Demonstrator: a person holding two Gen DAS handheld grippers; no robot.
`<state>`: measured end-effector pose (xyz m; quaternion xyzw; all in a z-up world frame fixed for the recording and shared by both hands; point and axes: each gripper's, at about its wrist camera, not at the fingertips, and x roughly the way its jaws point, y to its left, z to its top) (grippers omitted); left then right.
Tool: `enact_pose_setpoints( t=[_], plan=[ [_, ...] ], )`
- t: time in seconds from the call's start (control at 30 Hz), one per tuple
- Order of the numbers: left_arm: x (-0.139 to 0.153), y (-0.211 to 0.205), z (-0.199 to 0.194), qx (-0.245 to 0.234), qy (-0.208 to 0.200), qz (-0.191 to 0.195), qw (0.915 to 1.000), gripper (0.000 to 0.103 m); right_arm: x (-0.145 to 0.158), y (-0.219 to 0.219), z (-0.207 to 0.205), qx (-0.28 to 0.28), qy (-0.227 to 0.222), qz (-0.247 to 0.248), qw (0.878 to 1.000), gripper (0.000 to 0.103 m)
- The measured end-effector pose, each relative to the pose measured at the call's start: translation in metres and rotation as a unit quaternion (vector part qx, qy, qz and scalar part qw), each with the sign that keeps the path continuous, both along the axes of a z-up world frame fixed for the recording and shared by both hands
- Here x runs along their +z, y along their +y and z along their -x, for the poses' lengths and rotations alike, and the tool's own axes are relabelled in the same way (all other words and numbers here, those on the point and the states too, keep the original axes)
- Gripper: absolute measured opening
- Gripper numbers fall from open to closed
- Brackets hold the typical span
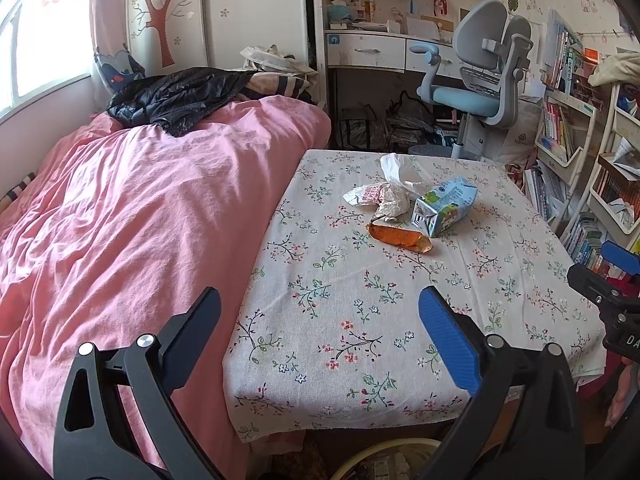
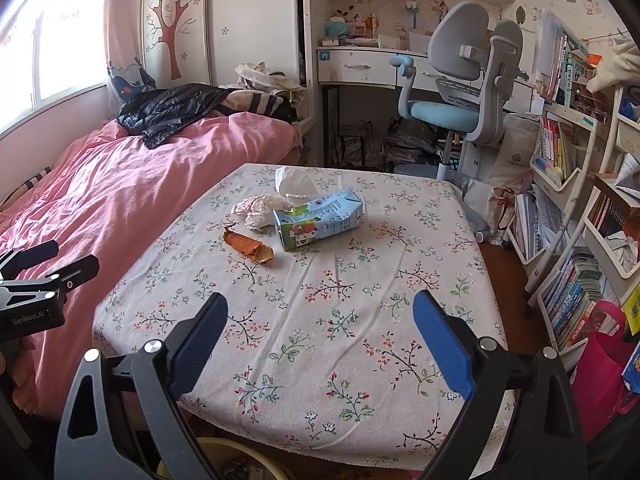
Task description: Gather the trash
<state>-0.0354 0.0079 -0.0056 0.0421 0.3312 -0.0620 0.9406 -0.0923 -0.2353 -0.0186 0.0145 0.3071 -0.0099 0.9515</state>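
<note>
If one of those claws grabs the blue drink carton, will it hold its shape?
Probably not fully: the drink carton lies on its side looking dented, so likely empty, light and crushable. Its flat sides should stop it rolling; a push would likely slide it over the tablecloth.

Daylight floods from the overexposed window at ten o'clock; sharp centre, fisheye bending and dark vignetted corners.

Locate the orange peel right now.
Both views: the orange peel lies on the floral tablecloth, just in front-left of the milk carton, below the crumpled wrappers.
</note>
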Motion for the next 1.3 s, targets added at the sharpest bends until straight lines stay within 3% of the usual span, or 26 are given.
enact_pose_setpoints(
  t=[1.3],
  plan=[
    [-0.0025, -0.0034, -0.0016, -0.002, 0.004, -0.004, 1.0000, 0.096, -0.0039, 0.0070, -0.0021, 0.010, 0.002, 0.007, 1.000, 0.090]
  ],
)
